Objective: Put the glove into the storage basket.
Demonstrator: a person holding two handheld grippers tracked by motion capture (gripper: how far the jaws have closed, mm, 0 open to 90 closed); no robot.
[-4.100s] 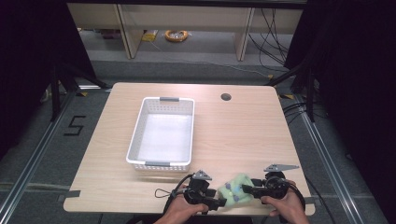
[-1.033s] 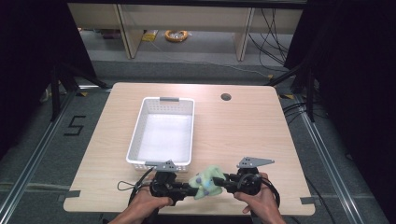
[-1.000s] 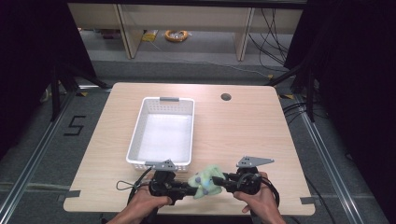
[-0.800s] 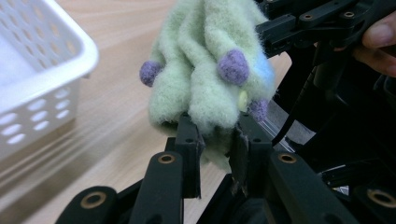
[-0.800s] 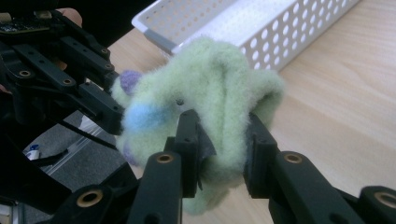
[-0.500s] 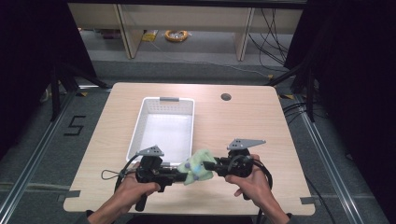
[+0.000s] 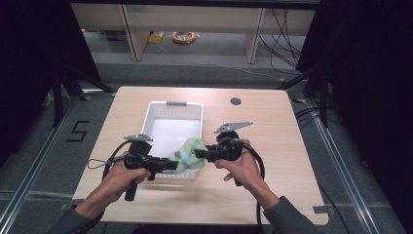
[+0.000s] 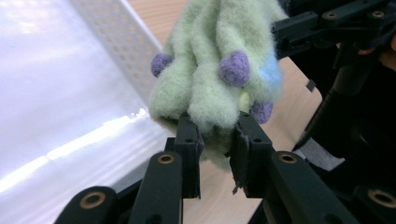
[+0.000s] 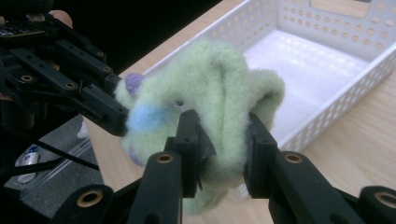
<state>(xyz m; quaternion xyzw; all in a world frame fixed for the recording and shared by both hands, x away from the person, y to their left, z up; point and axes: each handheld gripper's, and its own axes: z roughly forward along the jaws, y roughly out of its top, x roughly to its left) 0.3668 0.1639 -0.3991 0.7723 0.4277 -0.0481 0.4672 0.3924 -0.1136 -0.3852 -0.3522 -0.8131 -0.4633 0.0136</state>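
Both hand-held grippers, left [image 7: 171,165] and right [image 7: 199,153], clamp the sock [image 7: 187,155], stretched left-right at lower centre over the basket [image 7: 174,108] rim on the wooden desk [image 7: 272,141].

Fleece toy [image 7: 187,155]: from the high view you can't make out its shape, only a pale green bundle; its ends are pinched out of sight inside both sets of jaws.
Left hand-held gripper [image 8: 215,140]: your left gripper view cuts its arms off at the bottom edge.
Right hand-held gripper [image 9: 220,135]: the toy hides the inner faces of its pads in your right gripper view.
White basket [image 7: 156,117]: its near wall is covered by the toy and your grippers from above; glare washes out its floor in the left gripper view.
Table [image 7: 272,131]: its near edge is partly covered by your forearms.
Yellow coil [image 7: 183,36]: too small to identify.
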